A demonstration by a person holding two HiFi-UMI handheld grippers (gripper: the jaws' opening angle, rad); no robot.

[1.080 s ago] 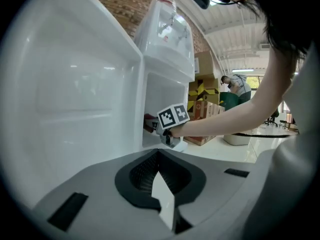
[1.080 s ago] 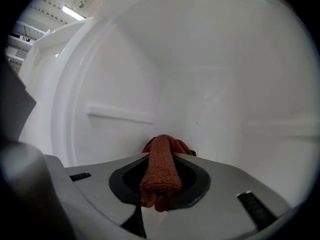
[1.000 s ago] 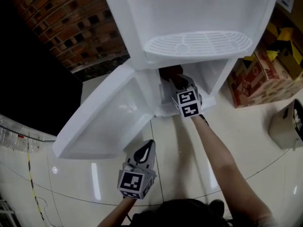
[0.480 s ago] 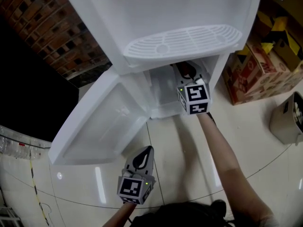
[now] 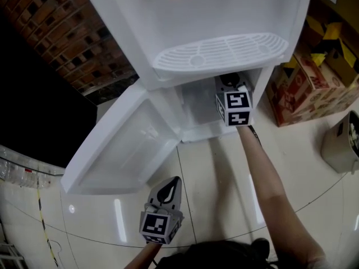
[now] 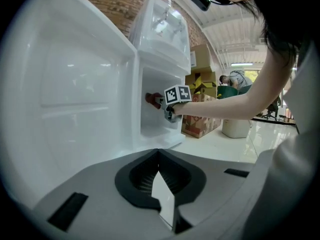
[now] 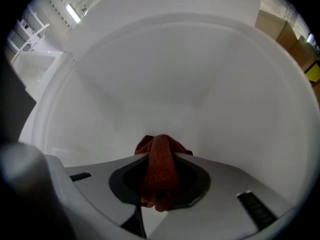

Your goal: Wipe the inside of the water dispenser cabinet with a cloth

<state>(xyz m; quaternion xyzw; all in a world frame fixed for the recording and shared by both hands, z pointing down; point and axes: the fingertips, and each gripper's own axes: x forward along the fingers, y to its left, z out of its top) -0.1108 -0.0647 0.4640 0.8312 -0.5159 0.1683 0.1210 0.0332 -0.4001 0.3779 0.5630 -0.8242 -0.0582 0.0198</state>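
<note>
The white water dispenser's lower cabinet (image 5: 196,102) stands open, its door (image 5: 129,144) swung out to the left. My right gripper (image 5: 228,83) reaches into the right part of the opening, its tips tucked under the drip-tray ledge. It is shut on a dark red cloth (image 7: 160,171), which bunches out past the jaws close to the white inner wall (image 7: 175,74). In the left gripper view, the cloth (image 6: 151,99) shows ahead of the right gripper (image 6: 161,100). My left gripper (image 5: 171,185) hangs low over the floor, shut and holding nothing.
A slotted drip tray (image 5: 224,49) juts out above the opening. Cardboard boxes (image 5: 311,77) stand right of the dispenser, with a beige bin (image 5: 342,144) nearer. A brick wall (image 5: 61,32) is at the back left. Glossy tiled floor (image 5: 213,172) lies in front.
My right gripper has moved with the cloth from the left-centre of the cabinet opening towards its right side. The left gripper has stayed where it was.
</note>
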